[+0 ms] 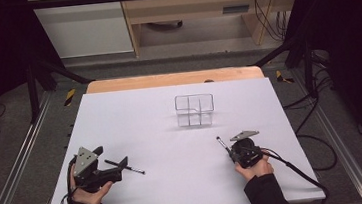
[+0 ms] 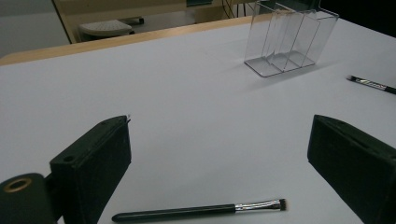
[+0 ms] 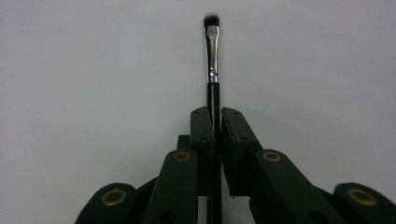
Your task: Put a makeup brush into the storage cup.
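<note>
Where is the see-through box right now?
The clear box stands upright mid-table in the high view, beyond both grippers, nearer the right gripper.

The surface looks like matt white board, smooth, with a bare wood strip along its far edge. The organiser is clear glossy plastic. Each brush has a glossy black handle, a shiny metal ferrule and soft bristles. The right gripper looks like matt black plastic with brass-coloured rivets.
</note>
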Available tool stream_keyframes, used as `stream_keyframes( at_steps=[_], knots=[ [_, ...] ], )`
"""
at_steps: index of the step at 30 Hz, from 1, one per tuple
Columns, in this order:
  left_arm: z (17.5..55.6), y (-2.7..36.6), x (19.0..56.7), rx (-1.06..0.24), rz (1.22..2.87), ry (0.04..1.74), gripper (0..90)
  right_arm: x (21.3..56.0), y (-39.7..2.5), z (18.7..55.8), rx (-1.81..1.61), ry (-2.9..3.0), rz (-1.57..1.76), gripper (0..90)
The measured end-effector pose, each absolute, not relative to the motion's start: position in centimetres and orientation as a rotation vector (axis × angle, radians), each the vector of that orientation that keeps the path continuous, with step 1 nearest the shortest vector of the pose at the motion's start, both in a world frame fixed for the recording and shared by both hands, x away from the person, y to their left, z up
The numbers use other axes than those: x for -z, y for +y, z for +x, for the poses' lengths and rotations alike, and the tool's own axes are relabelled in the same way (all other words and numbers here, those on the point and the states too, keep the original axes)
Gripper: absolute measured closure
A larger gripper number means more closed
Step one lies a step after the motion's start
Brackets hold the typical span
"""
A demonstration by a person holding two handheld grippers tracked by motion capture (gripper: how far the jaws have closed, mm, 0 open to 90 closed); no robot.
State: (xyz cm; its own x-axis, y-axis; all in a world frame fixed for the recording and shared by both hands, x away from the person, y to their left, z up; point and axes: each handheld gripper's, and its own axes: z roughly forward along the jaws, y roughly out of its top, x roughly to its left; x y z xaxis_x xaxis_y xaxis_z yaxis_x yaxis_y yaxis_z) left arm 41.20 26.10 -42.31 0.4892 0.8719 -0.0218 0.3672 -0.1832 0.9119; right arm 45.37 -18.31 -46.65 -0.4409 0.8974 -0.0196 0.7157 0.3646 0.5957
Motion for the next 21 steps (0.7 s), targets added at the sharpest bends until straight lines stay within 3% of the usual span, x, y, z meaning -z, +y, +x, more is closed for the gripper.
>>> stream_keyframes(
  at_steps=[4,12,21],
  knots=[
    [41.2,26.0,42.4,-0.649,1.771,1.048,5.4,46.7,-18.3,45.4,-0.738,2.295,1.407,82.1],
    [41.3,26.0,42.4,-0.644,1.773,1.048,5.6,46.3,-18.4,45.6,-0.739,2.282,1.401,66.1],
    [41.4,25.9,42.5,-0.640,1.783,1.045,5.6,44.4,-18.6,46.5,-0.667,2.382,1.361,60.6]
  ],
)
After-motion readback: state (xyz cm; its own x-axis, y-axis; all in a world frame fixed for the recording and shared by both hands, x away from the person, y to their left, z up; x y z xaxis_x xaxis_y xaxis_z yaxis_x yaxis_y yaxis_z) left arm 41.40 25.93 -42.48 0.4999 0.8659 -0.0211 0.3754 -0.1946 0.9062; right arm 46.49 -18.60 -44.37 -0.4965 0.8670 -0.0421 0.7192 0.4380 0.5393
